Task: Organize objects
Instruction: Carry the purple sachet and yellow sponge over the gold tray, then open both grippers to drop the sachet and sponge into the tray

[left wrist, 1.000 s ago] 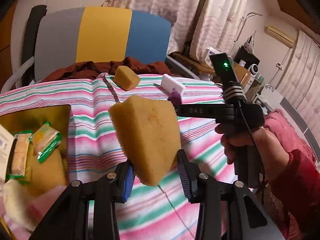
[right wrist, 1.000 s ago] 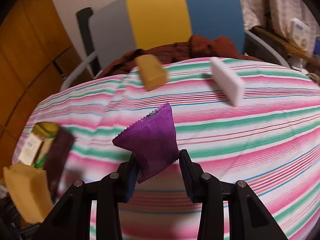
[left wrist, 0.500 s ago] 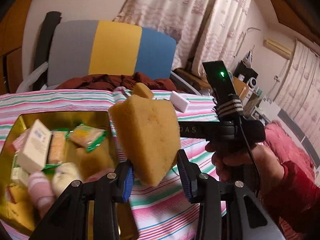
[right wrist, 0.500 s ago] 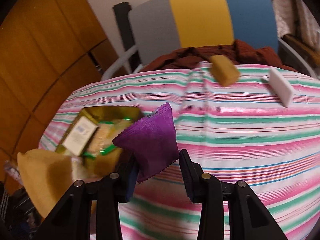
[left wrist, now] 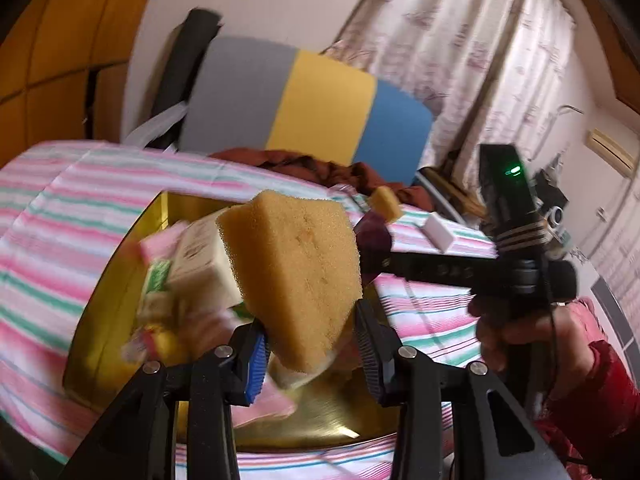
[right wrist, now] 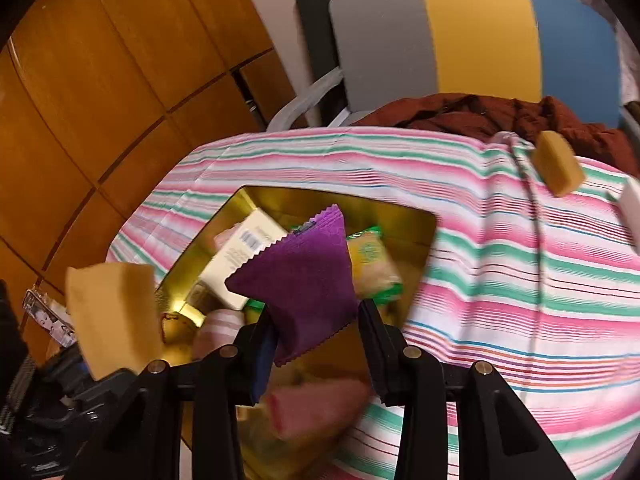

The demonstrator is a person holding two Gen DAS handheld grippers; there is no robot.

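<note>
Nearest, the left gripper (left wrist: 310,346) is clamped on a yellow sponge (left wrist: 296,276), and the right gripper (right wrist: 316,332) pinches a purple packet (right wrist: 302,280); both loads hang over the gold tray (right wrist: 416,220) on the striped desk (right wrist: 520,280). This looks like the drop-off step: next, lower each over a free spot among the snacks and let go. Farther off lie a small sponge (right wrist: 558,168) and a white block (left wrist: 442,234), still to collect

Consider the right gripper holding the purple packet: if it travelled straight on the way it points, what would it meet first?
Probably the packaged items in the gold rectangular tin, likely the green-and-yellow snack packet; depth is unclear.
</note>
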